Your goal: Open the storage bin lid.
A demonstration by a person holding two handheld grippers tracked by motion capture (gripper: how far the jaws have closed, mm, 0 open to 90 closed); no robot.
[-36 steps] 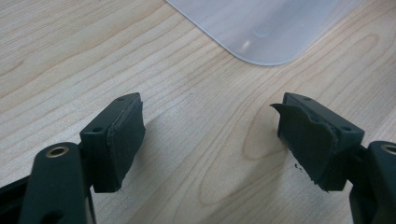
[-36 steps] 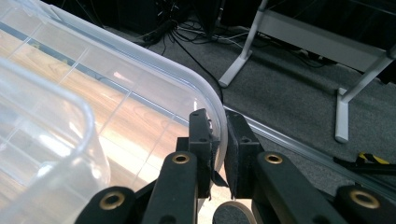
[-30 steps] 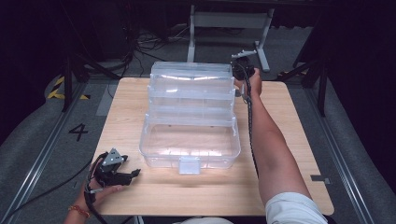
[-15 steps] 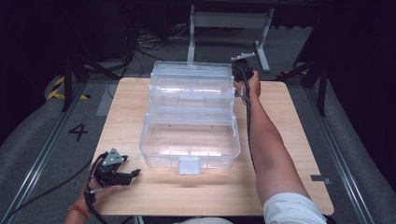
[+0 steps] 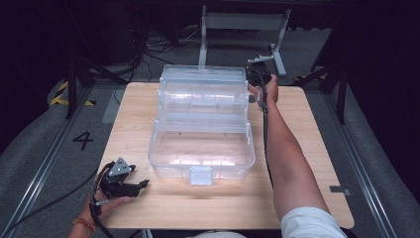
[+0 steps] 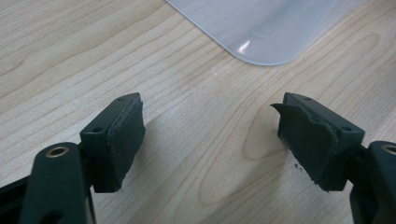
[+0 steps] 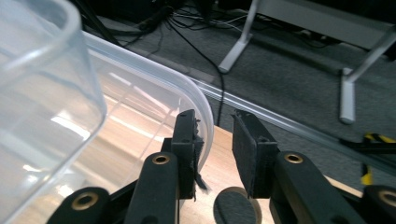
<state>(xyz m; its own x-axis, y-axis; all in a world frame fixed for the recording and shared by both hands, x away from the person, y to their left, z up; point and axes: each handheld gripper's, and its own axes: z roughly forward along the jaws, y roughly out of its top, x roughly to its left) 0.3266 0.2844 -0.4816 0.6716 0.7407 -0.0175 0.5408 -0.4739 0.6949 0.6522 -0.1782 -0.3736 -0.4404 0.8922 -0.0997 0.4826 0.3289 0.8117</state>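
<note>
Jaws of the right gripper point(image 7: 212, 149) have just been opening; they stand a little apart at the far right corner of the clear plastic box point(image 5: 203, 124), whose curved rim point(image 7: 203, 121) lies against one pad, not clamped. Tiered trays point(image 5: 203, 91) and the near bin look empty. At the near left, the left gripper point(image 6: 210, 140) gapes wide over bare pale wooden table point(image 6: 187, 107), holding nothing, beside a rounded box corner point(image 6: 261, 28).

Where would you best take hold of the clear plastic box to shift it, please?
Probably the thin rim at the far right corner of the plastic box, from its right side: the right gripper is already there, jaws just opening, and that edge looks narrow enough to fit between them.
</note>
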